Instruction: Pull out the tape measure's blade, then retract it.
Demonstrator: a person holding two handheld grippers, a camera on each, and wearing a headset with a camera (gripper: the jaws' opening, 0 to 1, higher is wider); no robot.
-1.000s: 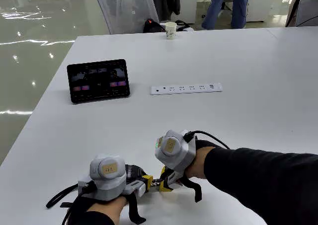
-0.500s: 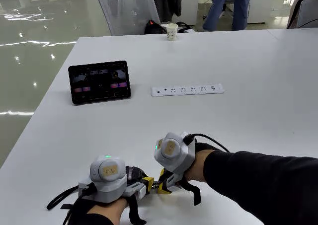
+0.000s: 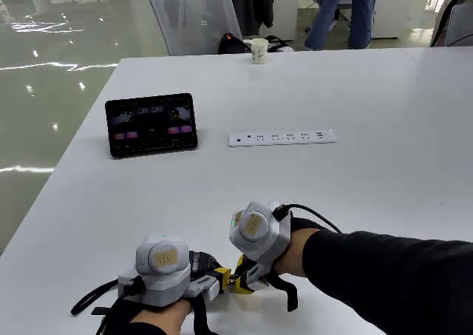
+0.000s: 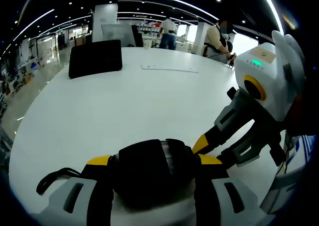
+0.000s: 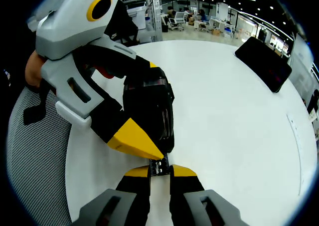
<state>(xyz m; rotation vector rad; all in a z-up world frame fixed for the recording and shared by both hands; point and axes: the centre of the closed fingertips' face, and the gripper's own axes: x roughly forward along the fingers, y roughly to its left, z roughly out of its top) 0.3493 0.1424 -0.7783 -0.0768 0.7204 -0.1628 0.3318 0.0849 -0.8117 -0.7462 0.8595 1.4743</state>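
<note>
1. The left hand-held gripper (image 4: 154,161) has its jaws closed around the tape measure (image 5: 149,106). Its yellow tips press on either side of the black case, which sits low over the white surface (image 3: 355,106).
2. The right hand-held gripper (image 5: 159,172) meets the left one nose to nose. Its jaws are drawn almost together and pinch the metal hook (image 5: 158,165) at the blade's end.
3. The hook lies right at the mouth of the case, just ahead of the right hand-held gripper's tips. Hardly any blade shows between the case and those tips.
4. In the head view the tape measure sits between the two hand-held grippers, inside the left one's jaws and touching the right one's tips.
5. Well beyond the left hand-held gripper a dark tablet (image 3: 151,123) stands propped on the surface.
6. Well beyond the right hand-held gripper a white power strip (image 3: 281,137) lies flat. Farther off, a paper cup (image 3: 259,49) stands near the far edge.
</note>
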